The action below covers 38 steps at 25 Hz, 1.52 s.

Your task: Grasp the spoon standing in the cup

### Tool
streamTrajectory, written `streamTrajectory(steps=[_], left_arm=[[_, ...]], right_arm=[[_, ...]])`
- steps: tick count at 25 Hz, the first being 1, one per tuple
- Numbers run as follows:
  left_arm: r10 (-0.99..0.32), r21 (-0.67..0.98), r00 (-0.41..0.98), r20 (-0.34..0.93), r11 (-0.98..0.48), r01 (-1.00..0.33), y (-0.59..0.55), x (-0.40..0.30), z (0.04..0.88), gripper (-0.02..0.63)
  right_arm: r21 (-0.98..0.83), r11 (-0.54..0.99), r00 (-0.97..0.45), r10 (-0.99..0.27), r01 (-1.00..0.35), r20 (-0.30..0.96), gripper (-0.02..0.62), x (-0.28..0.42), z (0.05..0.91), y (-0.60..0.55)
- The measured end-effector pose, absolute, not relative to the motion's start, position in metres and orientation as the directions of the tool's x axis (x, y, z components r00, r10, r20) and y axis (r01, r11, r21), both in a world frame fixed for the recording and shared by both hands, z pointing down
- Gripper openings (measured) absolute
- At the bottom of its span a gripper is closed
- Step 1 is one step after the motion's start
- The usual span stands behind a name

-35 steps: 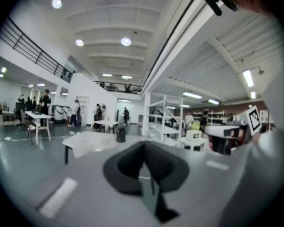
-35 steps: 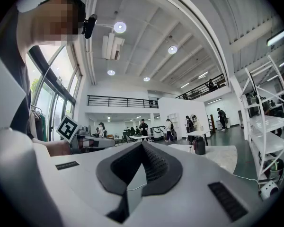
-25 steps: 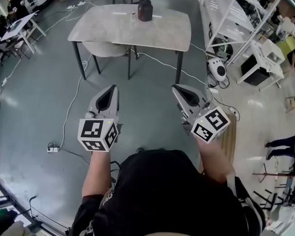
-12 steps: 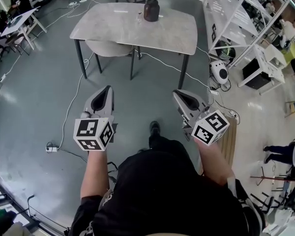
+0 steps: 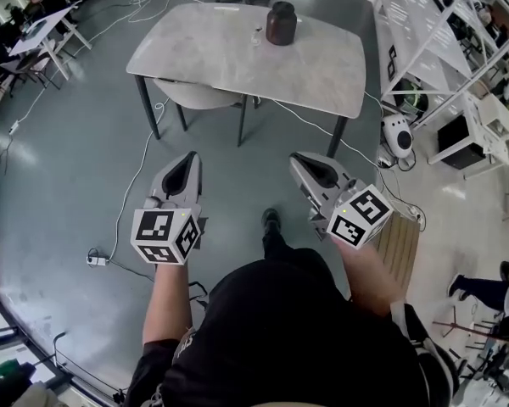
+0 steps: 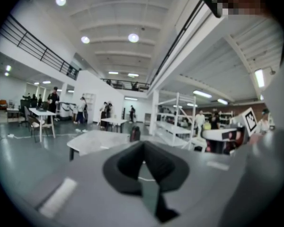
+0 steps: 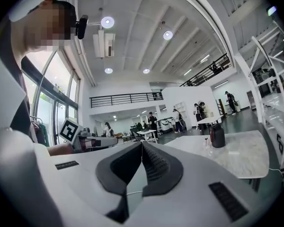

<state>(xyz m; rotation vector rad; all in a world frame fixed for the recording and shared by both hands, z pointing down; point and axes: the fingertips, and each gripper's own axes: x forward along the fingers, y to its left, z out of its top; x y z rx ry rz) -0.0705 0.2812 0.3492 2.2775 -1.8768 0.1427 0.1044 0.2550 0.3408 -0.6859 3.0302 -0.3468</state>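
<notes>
A dark brown cup (image 5: 281,22) stands near the far edge of a grey marble-top table (image 5: 237,58), with a small clear object (image 5: 256,35) beside it. No spoon can be made out at this distance. Both grippers are held over the floor well short of the table. My left gripper (image 5: 190,156) is shut and holds nothing. My right gripper (image 5: 299,158) is also shut and holds nothing. In the left gripper view the shut jaws meet below the distant cup (image 6: 134,133). The right gripper view has the cup (image 7: 217,135) on the table (image 7: 241,157) to the right of the jaws.
A white chair (image 5: 195,94) is tucked under the table. Cables (image 5: 131,185) and a power strip (image 5: 95,259) lie on the floor at the left. White shelving (image 5: 441,32) and a round white device (image 5: 396,132) stand at the right. People sit at tables far left.
The table and cup have come lower and larger in the head view as the person walks toward them; a foot now shows. Both grippers stay shut and level.
</notes>
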Motion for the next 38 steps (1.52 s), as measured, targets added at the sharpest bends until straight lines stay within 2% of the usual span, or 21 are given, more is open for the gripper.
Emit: streamTrajectory(steps=[7, 19, 30, 38], left_arm=[[-0.955, 0.100, 0.197, 0.224, -0.179, -0.979, 0.195, -0.076, 0.356, 0.011], [-0.930, 0.088, 0.261, 0.259, -0.246, -0.965, 0.066, -0.050, 0.362, 0.010], [-0.942, 0.110, 0.214, 0.258, -0.191, -0.975, 0.026, -0.064, 0.364, 0.011], [-0.938, 0.121, 0.242, 0.247, -0.218, -0.968, -0.018, -0.089, 0.369, 0.010]], right_arm=[[-0.227, 0.897, -0.924, -0.378, -0.380, 0.052, -0.002, 0.084, 0.341, 0.169], [-0.274, 0.863, -0.902, -0.428, -0.425, 0.052, -0.005, 0.117, 0.353, 0.049], [-0.294, 0.871, -0.918, -0.390, -0.393, 0.071, -0.005, 0.115, 0.362, 0.019], [-0.287, 0.859, -0.905, -0.417, -0.423, 0.086, -0.005, 0.093, 0.368, -0.020]])
